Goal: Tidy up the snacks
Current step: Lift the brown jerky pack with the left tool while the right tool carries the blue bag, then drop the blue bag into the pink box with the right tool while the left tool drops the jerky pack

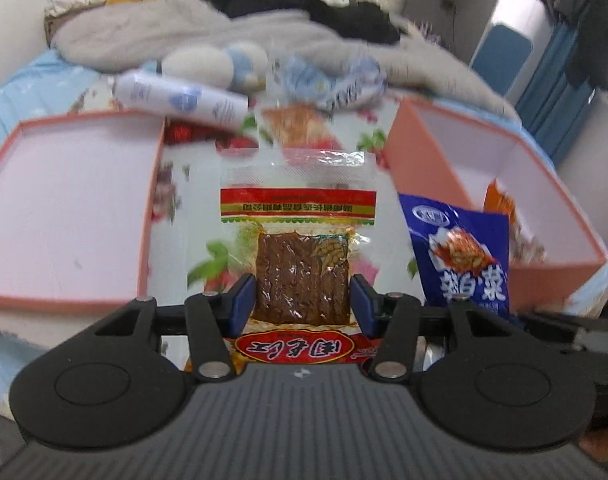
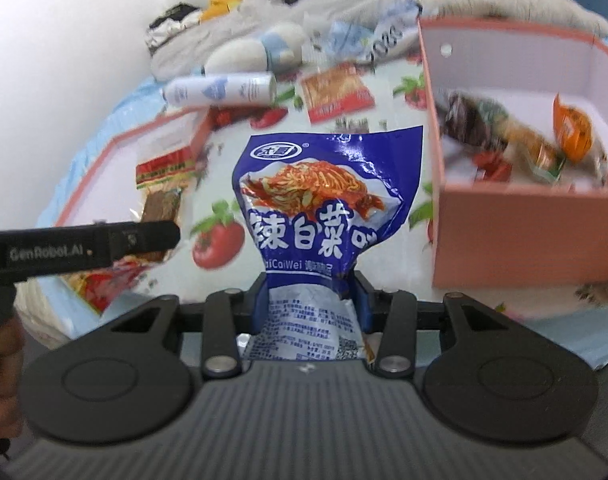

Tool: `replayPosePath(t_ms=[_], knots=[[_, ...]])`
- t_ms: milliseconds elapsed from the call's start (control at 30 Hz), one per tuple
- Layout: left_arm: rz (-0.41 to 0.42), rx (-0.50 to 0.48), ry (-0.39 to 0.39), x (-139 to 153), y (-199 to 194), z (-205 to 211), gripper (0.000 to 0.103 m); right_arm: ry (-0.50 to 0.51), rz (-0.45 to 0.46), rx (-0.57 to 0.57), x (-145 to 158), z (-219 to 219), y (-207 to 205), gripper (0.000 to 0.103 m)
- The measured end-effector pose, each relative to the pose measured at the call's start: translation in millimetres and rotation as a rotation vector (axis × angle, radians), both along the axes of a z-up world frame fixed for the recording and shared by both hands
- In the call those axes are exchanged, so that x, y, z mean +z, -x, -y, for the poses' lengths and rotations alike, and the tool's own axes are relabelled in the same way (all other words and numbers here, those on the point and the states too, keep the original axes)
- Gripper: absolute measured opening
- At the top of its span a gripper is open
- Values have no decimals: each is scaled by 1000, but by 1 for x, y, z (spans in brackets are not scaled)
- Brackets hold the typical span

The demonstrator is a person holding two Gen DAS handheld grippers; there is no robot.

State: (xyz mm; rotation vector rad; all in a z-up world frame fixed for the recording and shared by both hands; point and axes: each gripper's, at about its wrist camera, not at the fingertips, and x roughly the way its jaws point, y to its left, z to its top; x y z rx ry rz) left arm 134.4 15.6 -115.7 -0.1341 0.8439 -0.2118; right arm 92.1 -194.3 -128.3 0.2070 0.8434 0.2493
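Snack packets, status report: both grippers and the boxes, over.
Left gripper shut on brown tofu packet. Right gripper shut on blue cabbage packet. Deep pink box holds snacks; shallow pink lid bare. Nothing blocking.

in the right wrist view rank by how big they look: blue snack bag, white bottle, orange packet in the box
1. blue snack bag, largest, though it is nearest the camera
2. white bottle
3. orange packet, smallest

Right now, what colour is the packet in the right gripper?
Blue packet, with white characters and a red-orange food picture; clearest in the right wrist view.
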Motion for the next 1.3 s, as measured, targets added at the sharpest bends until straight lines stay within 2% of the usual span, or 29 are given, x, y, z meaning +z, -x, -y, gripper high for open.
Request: replayPosePath(t_ms=[233, 567, 767, 1033, 1300], knots=[[63, 9, 68, 45, -9, 12, 57, 6, 107, -34, 41, 14, 0, 45], [205, -50, 121, 115, -26, 54, 57, 51, 254, -109, 101, 53, -8, 45], [251, -90, 157, 140, -35, 83, 57, 69, 326, -158, 125, 84, -14, 45], [236, -157, 160, 141, -59, 139, 57, 72, 345, -240, 126, 133, -23, 45], [142, -229, 126, 107, -103, 207, 57, 69, 286, -300, 100, 181, -45, 45]])
